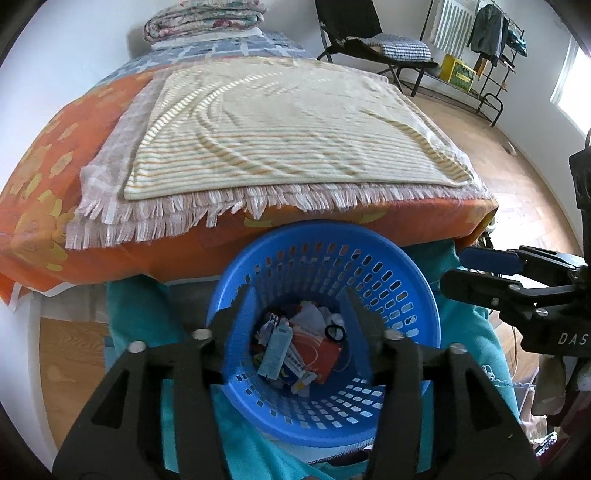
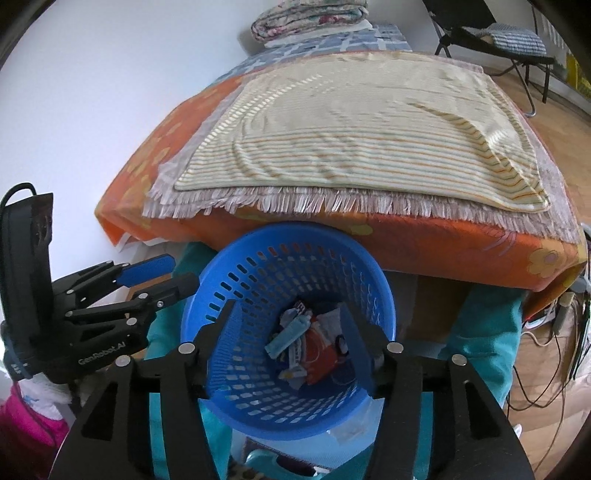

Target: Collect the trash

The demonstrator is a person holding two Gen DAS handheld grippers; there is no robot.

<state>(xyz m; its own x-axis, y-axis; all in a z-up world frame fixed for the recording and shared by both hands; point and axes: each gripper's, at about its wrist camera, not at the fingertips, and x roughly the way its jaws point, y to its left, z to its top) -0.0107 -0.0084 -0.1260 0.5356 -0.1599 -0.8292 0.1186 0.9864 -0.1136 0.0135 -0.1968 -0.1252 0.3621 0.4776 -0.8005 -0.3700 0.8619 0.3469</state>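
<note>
I am facing a bed carrying a striped cloth over a fringed blanket; a folded quilt is lying beyond, a chair standing behind.

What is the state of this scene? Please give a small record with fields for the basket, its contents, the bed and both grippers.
basket: blue perforated plastic basket, upright at the foot of the bed
contents: wrappers and paper trash, a pale blue tube on top
bed: striped cream towel over a fringed blanket; no trash visible on it
left gripper: open, empty, above the basket
right gripper: open, empty, above the basket
</note>
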